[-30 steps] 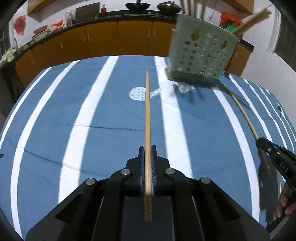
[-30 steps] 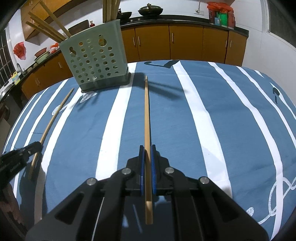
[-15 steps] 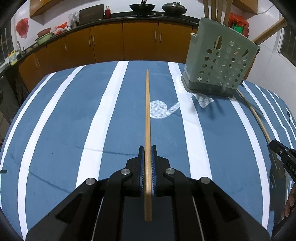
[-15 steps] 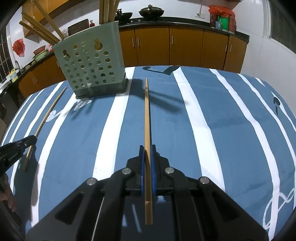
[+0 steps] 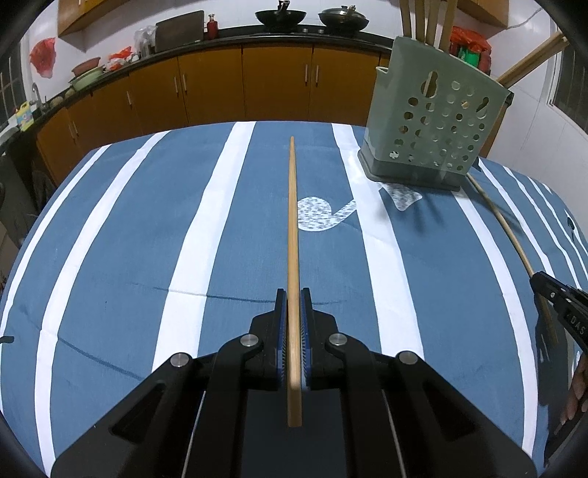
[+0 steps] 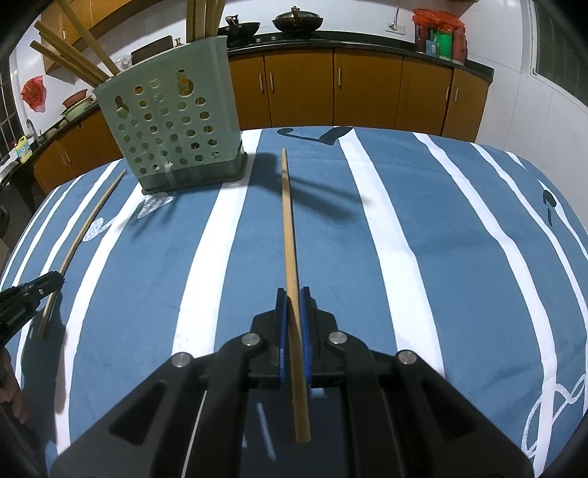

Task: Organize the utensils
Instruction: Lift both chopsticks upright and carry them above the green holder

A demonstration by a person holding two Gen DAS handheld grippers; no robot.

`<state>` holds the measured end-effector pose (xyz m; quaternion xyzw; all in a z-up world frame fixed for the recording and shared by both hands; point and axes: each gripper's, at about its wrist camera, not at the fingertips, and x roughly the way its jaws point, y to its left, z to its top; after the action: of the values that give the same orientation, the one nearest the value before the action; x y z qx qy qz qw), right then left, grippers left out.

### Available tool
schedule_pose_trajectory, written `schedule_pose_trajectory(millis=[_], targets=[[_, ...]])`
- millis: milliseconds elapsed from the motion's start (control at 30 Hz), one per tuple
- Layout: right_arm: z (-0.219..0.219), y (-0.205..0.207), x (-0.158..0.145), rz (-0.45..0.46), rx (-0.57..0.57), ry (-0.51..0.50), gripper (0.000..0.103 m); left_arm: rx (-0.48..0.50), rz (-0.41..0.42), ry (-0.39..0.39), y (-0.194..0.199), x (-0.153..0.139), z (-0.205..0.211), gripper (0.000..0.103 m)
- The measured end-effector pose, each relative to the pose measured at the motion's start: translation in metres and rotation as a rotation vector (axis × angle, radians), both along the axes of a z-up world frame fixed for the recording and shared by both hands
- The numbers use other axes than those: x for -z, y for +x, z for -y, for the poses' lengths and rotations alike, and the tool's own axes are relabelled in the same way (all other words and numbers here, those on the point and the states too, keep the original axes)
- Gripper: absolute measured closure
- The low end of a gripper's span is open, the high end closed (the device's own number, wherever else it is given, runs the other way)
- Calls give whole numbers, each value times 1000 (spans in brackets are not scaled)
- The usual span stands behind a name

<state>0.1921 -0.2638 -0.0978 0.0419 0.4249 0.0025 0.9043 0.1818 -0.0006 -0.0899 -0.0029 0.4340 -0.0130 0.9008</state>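
Left gripper (image 5: 293,294) clamped tight on a wooden chopstick (image 5: 293,228), blue pads pressed against its sides, long end running straight out toward 12 o'clock above the blue-and-white striped tablecloth (image 5: 110,257), short end sticking back over the gripper body. Right gripper (image 6: 293,294) likewise closed on a second chopstick (image 6: 287,228), aimed at 12 o'clock with a slight lean, butt end trailing toward 6 o'clock.

Green perforated utensil holder (image 5: 433,121) standing upright on the cloth at about 1 o'clock in the left view, at 11 o'clock in the right view (image 6: 172,125), with several wooden sticks (image 6: 70,55) poking out of its top.

Seen from the left camera, right gripper's black tip (image 5: 558,305) at 3 o'clock, its chopstick stretching toward the holder's base. Seen from the right camera, left gripper's tip (image 6: 33,294) at 9 o'clock. Brown kitchen cabinets (image 6: 330,88) beyond the table at 12 o'clock, woks (image 5: 281,16) on the counter.
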Motion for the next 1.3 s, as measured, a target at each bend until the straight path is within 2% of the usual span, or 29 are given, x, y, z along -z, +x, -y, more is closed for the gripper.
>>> schedule_pose_trajectory(millis=[633, 800, 1300], targets=[[1, -3, -4, 10, -2, -2, 95, 1, 0, -6, -4, -2, -4, 95], [8, -9, -28, 72, 9, 8, 95, -3, 45, -17, -8, -20, -9, 95], [13, -22, -104, 284, 19, 15, 95, 15, 261, -57, -20, -103, -14, 95]])
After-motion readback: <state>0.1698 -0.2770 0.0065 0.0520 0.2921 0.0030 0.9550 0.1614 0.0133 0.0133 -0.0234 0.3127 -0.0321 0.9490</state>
